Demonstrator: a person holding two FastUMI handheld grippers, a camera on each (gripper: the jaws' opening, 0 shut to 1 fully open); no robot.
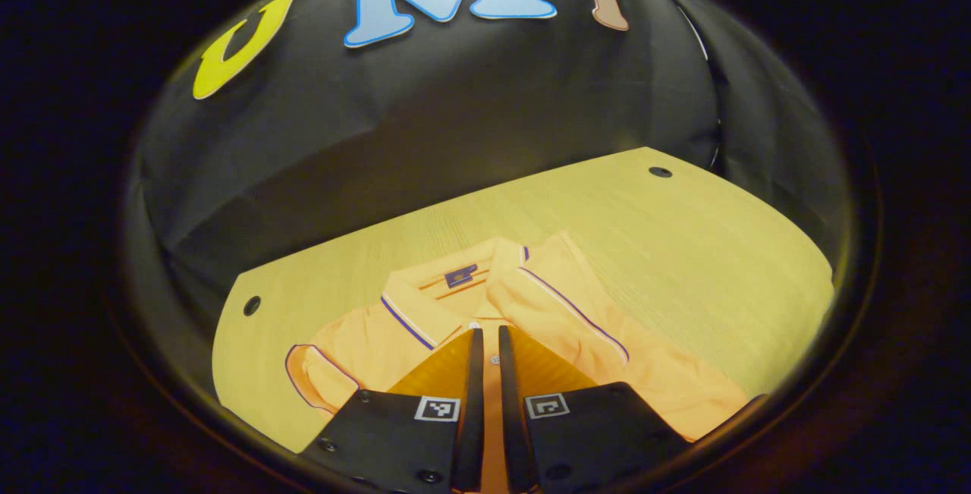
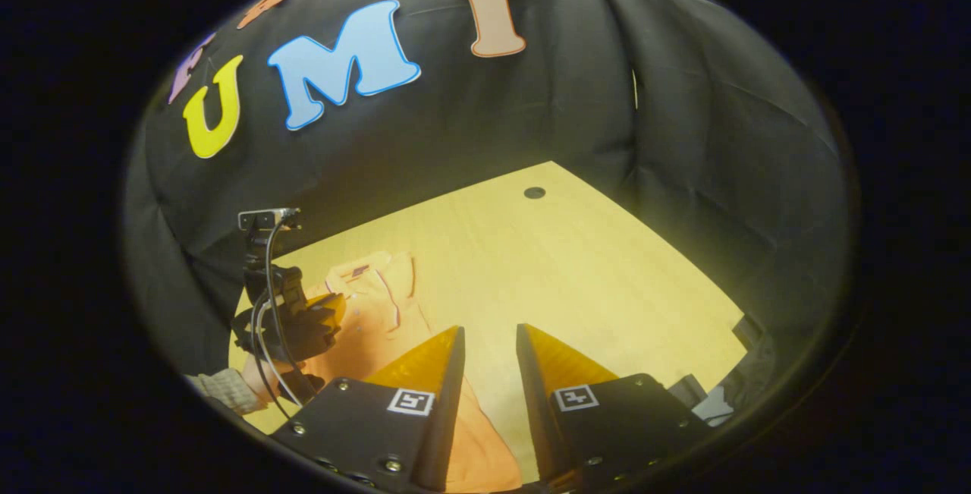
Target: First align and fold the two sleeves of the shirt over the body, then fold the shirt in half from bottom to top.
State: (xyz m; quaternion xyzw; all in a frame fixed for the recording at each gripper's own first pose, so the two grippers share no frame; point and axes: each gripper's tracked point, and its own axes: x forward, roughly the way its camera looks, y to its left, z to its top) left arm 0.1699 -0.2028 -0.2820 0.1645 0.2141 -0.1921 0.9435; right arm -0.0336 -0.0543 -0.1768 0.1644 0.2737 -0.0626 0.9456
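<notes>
In the left gripper view, an orange polo shirt of soft knit cloth lies flat on a pale wooden table with fine straight grain. Its collar, edged with a thin white and dark stripe, sits open around a small dark neck label. One short sleeve, outlined by a dark hem line, spreads toward 8 o'clock; the other side lies folded inward over the body, its striped edge running toward 4 o'clock. A round dark hole marks the tabletop at 1 o'clock.

The left gripper hovers over the shirt's button placket, its wedge-shaped fingers drawn to a narrow slit with nothing visibly pinched between them.

In the right gripper view, the right gripper sits with ribbed, tapered fingers moderately apart, empty, above bare wood and a fold of orange cloth. The shirt rests at 9 o'clock, where the other gripper, cabled and held by a hand in a checked sleeve, is over it.
</notes>
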